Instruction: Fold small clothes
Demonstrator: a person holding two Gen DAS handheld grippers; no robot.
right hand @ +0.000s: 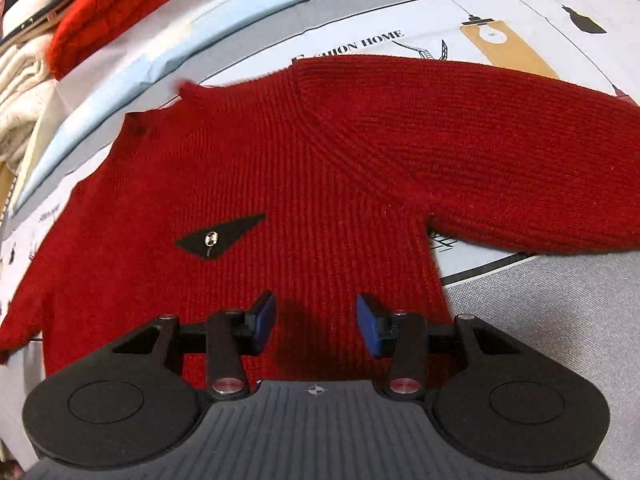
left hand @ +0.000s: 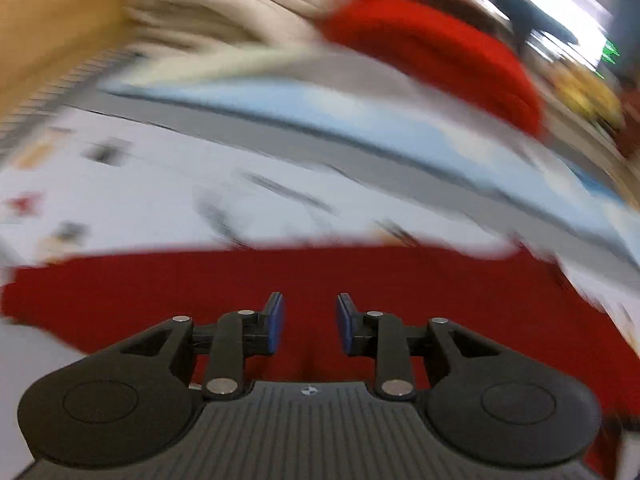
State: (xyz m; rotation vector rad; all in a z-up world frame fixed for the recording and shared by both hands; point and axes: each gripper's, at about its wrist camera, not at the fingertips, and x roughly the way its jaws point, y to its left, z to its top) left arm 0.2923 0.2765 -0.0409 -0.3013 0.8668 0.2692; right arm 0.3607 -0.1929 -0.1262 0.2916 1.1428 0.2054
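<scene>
Both sets of jaws stand apart and empty above the red sweater point(right hand: 280, 184); right gripper point(right hand: 316, 322) risks pinching both knit layers.

One dark red knitted sweater point(right hand: 304, 184) lies spread on the printed sheet point(right hand: 516, 12), bearing one black patch point(right hand: 220, 236). Toward the sheet's far edge there is one brighter red knit point(right hand: 120, 4) and one pile of cream knitwear point(right hand: 20, 92). Two grippers show, one per view point(left hand: 310, 322) point(right hand: 316, 324).
</scene>
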